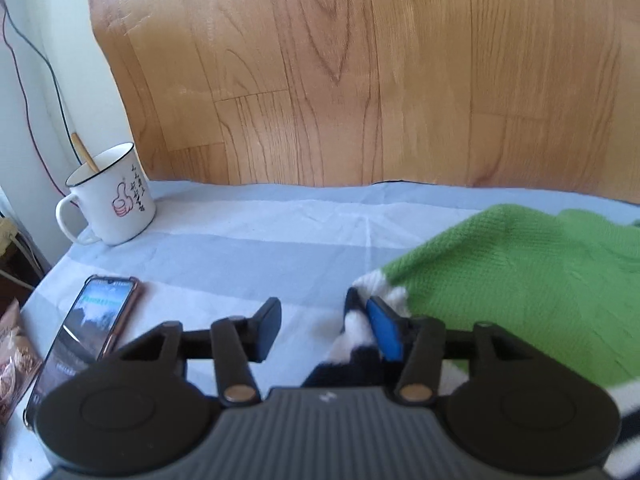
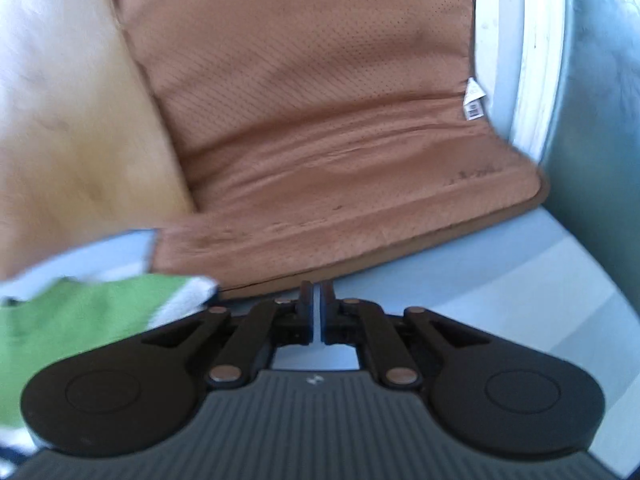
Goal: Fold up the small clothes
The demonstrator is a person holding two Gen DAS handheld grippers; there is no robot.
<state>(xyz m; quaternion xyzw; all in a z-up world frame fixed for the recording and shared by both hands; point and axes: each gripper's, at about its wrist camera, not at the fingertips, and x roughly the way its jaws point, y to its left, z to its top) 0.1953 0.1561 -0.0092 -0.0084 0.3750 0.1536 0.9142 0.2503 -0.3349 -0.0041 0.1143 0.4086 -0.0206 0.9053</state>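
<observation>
Bare striped sheet lies between mug, phone and green garment.

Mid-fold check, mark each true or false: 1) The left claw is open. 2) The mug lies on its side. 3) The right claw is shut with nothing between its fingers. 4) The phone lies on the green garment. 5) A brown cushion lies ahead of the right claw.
1) True: the left claw stands open, the green garment touching one finger.
2) False: the mug stands upright, a stick in it.
3) True: the right claw is shut, holding nothing.
4) False: the phone lies on the striped blue cloth, apart from the garment.
5) True: the brown cushion.
</observation>
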